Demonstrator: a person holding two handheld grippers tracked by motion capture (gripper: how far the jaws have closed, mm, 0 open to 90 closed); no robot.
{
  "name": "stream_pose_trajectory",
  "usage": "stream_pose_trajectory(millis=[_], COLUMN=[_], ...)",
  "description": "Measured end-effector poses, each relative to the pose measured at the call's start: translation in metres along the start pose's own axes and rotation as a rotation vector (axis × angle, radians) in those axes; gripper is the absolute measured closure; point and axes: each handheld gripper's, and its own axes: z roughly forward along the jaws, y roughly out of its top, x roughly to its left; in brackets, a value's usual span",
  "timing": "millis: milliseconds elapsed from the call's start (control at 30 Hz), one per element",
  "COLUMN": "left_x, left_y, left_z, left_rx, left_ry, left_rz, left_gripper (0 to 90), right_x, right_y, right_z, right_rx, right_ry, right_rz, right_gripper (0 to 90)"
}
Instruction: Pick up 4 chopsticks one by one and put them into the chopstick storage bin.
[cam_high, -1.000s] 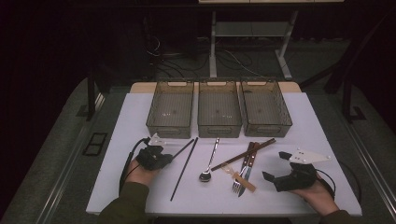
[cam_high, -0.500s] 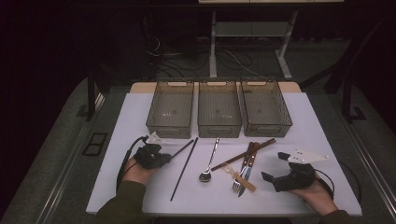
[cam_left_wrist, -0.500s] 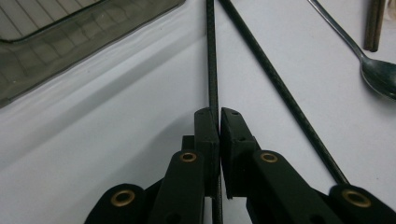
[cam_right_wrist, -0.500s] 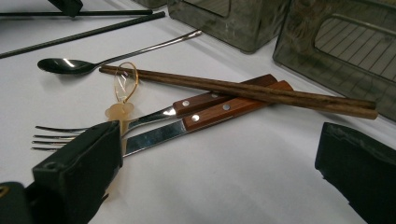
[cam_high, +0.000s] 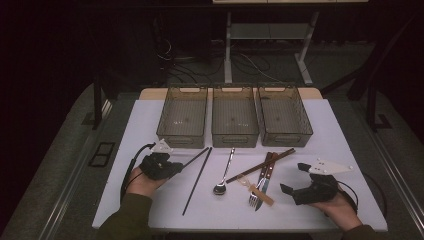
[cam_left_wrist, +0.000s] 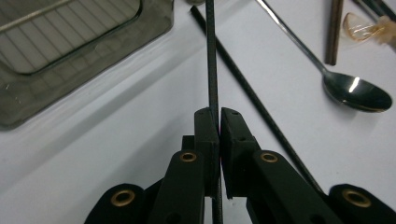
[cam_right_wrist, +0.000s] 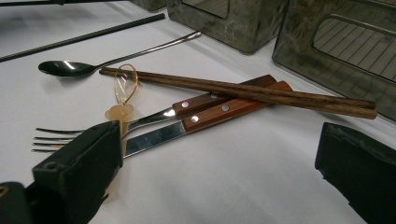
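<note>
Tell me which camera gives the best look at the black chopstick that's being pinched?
The left gripper view: the held black chopstick runs straight up between the shut left gripper. The high view shows it small and thin beside its twin. The right gripper view shows black sticks far off, too indistinct to tell apart.

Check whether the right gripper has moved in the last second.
No. The right gripper lies in the same spot as before, just right of the fork, with its jaws open.

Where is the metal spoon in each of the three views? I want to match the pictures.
High view: spoon at table centre, bowl toward the person.
Left gripper view: spoon at right edge, bowl lowest.
Right gripper view: spoon upper left, bowl at left.
Shared landmark: the black chopstick lying beside it.
</note>
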Motion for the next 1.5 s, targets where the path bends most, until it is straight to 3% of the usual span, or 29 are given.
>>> stream_pose_trajectory(millis=[467,867,1100,1500], left_x=[-0.004,-0.004,0.0,0.015], left_y=[0.01,0.031,0.037,0.055], left_z=[-0.005,-0.006,-0.003,-0.007], left_rx=[-0.055,-0.118,-0.144,-0.224], left_ry=[-0.038,-0.057,-0.073,-0.057], left_rz=[0.015,0.035,0.036,0.014], left_gripper=[85.9,85.9,85.9,85.9], right_x=[0.0,0.0,-0.001,-0.001], right_y=[0.0,0.0,0.0,0.0], right_z=[0.0,0.0,0.001,0.001], right_rx=[0.001,0.001,0.0,-0.003], right_ry=[0.0,0.003,0.004,0.006], right_rz=[-0.003,-0.001,-0.007,0.001], right_gripper=[1.0,1.0,1.0,1.0])
